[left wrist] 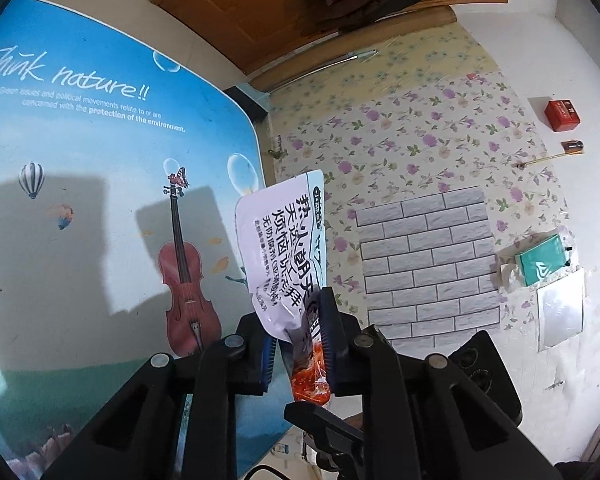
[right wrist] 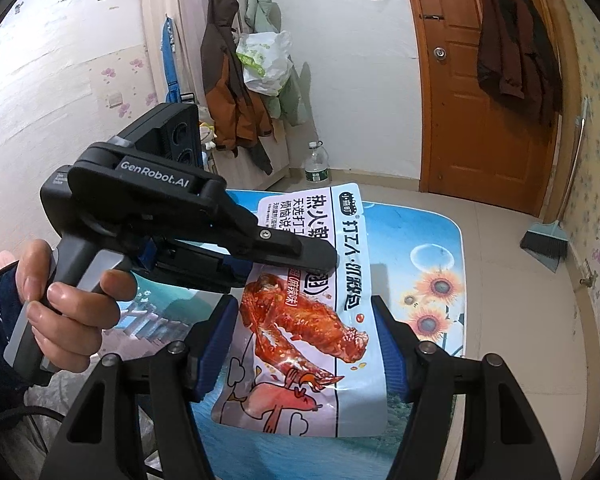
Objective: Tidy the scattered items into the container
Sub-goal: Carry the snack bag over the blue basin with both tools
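Note:
A white snack packet point(right wrist: 324, 320) with a red chicken-wing picture and Chinese print hangs in the air above a blue printed table point(right wrist: 432, 248). My left gripper point(left wrist: 298, 344) is shut on the packet point(left wrist: 280, 248) and holds it up by one edge; it also shows in the right wrist view point(right wrist: 260, 268), gripped by a hand. My right gripper point(right wrist: 306, 340) is open, with its blue-padded fingers point(right wrist: 214, 344) on either side of the packet's lower half. No container shows in either view.
A blue tabletop point(left wrist: 100, 160) with a violin print fills the left of the left wrist view. A wooden door point(right wrist: 484, 92), a broom with dustpan point(right wrist: 548, 244), a water bottle point(right wrist: 316, 164) and hanging coats point(right wrist: 236, 72) stand around the room.

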### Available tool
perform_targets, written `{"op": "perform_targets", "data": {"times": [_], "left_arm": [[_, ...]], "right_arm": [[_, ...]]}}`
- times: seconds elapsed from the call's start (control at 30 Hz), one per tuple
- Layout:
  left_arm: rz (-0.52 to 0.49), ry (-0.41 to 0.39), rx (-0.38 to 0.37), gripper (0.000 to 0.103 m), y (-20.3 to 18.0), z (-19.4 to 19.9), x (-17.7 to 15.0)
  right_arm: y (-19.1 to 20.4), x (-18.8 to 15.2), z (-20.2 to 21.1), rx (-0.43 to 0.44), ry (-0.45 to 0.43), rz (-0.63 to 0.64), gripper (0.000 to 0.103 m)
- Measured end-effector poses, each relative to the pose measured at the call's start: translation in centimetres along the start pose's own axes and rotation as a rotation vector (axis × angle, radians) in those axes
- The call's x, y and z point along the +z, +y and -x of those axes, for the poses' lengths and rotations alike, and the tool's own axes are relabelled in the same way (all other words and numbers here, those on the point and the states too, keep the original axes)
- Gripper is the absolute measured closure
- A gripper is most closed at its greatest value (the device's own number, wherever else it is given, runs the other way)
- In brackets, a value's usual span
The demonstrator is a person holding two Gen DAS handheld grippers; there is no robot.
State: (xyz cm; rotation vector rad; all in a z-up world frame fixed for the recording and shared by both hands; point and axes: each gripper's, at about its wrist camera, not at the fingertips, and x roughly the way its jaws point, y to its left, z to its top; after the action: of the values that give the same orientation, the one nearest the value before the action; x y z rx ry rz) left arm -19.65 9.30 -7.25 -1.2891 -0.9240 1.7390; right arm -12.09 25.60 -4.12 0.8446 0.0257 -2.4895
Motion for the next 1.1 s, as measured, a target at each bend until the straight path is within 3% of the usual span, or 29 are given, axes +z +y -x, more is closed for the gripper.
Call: {"op": "perform_targets", "data": {"times": [0.6, 1.1], "left_arm": [[-0.057, -0.068, -0.05, 0.086, -2.9, 6.1, -2.1], [-0.067, -0.171, -0.064, 0.086, -2.7, 14.8, -4.5]], "right_arm": [[5.8, 1.4, 3.4, -0.02, -0.05, 0.082, 0.036], [14.3, 2.6, 4.8, 0.021, -0.084, 0.176, 0.036]]}}
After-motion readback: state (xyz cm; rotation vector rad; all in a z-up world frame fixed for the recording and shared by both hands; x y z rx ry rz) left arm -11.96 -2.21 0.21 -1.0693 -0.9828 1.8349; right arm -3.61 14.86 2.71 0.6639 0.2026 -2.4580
